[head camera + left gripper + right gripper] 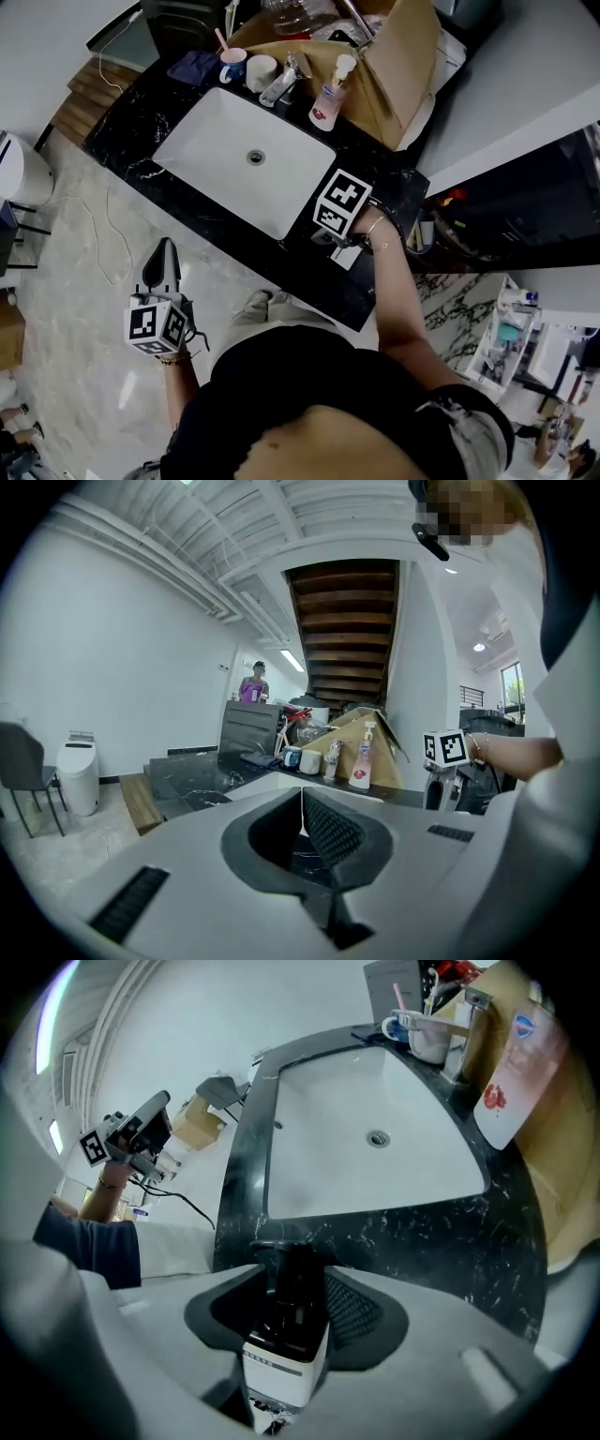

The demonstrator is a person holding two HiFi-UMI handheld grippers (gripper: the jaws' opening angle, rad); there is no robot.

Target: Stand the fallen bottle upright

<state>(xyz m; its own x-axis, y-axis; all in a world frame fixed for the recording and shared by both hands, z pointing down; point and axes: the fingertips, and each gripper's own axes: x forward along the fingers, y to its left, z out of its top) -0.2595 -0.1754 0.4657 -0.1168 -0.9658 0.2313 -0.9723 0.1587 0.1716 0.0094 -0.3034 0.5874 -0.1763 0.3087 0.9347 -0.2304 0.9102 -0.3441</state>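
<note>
- The countertop (380, 183) is glossy black stone with thin white veins; a smooth, white rectangular sink (211, 131) is set into it.
- Behind the sink stand a chrome faucet (279, 86), a translucent pump soap dispenser (330, 98) and an open cardboard box (403, 66).
- The bottle (284, 1358) has a dark, shiny upper part and a boxy white lower band.
- In the head view the right gripper's marker cube covers the bottle. In the right gripper view its near end is cut off by the picture's edge, and the label print is too small to read. Whether it stands or leans cannot be told.
- The right gripper (292, 1279) is clamped on the bottle, textured pads against its sides, over the counter's front strip just beside the sink's near corner.
- The left gripper (300, 808) has its jaws together with nothing between them. It hangs over the pale marbled floor (84, 309), well apart from the bottle.
</note>
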